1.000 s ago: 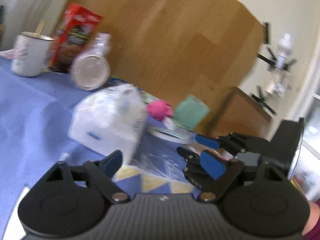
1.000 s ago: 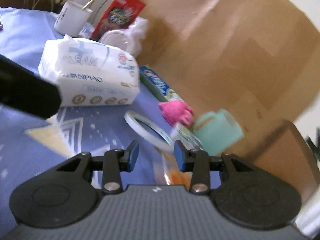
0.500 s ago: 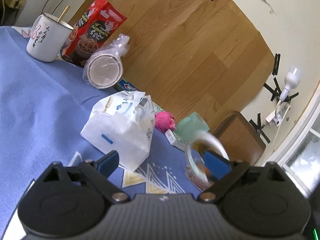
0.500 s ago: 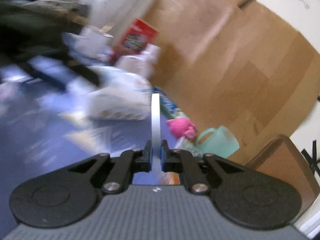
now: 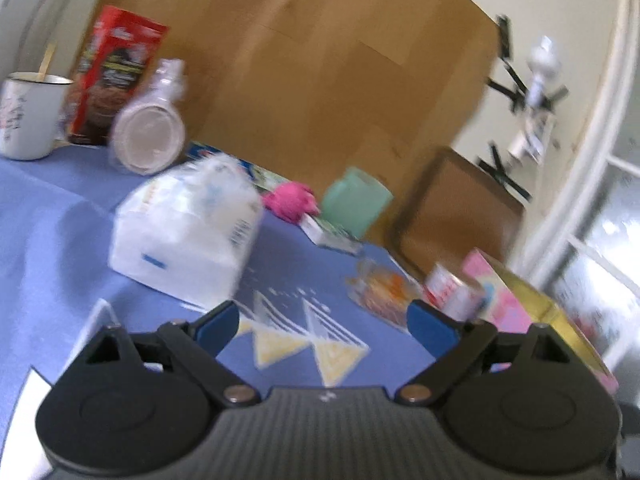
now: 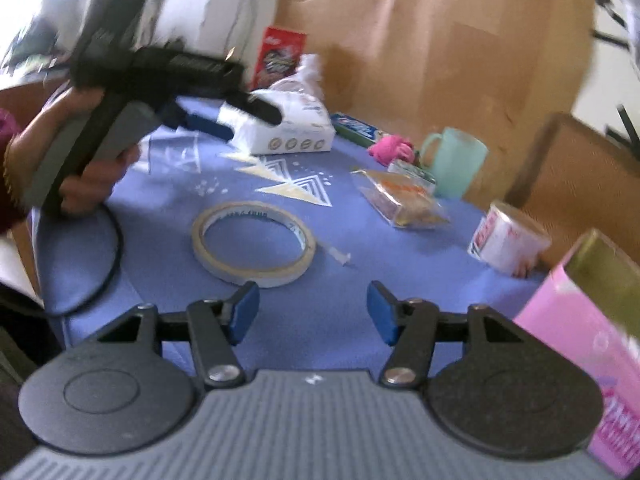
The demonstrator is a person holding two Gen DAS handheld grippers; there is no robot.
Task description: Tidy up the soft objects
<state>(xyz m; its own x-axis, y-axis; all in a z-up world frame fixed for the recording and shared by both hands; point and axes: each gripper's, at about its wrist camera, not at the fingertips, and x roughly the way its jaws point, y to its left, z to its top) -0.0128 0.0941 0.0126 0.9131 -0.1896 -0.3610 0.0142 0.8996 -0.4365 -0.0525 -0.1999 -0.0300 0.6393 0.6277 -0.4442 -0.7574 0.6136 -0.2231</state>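
Down goes the tape roll [image 6: 253, 242]: half a second ago it stood pinched edge-on in the right gripper [image 6: 313, 312], and now it lies flat on the blue cloth [image 6: 168, 280] just beyond those blue pads, whose jaws have just been opening and stand wide with nothing between them. Across the table the tissue pack [image 5: 185, 234] sits on its side just ahead of the left gripper [image 5: 322, 322], slightly to the left, untouched; these jaws are wide too, having just eased in a little, with only cloth between them. From the right wrist view, the left gripper's blue tips come close to the pack's near end, held by a hand [image 6: 94, 176]. Print on the pack is too blurred to read here, and so is the writing inside the tape. Farther right lies the pink soft toy [image 5: 291, 200], near a mint cup [image 5: 354, 202]. Behind the pack: a bagged stack of paper cups [image 5: 146, 138], a red box [image 5: 114, 88], a white mug [image 5: 28, 120]. Nearer right, a clear snack packet [image 6: 404, 198], a small tub [image 6: 508, 242], a pink box [image 6: 580, 344].
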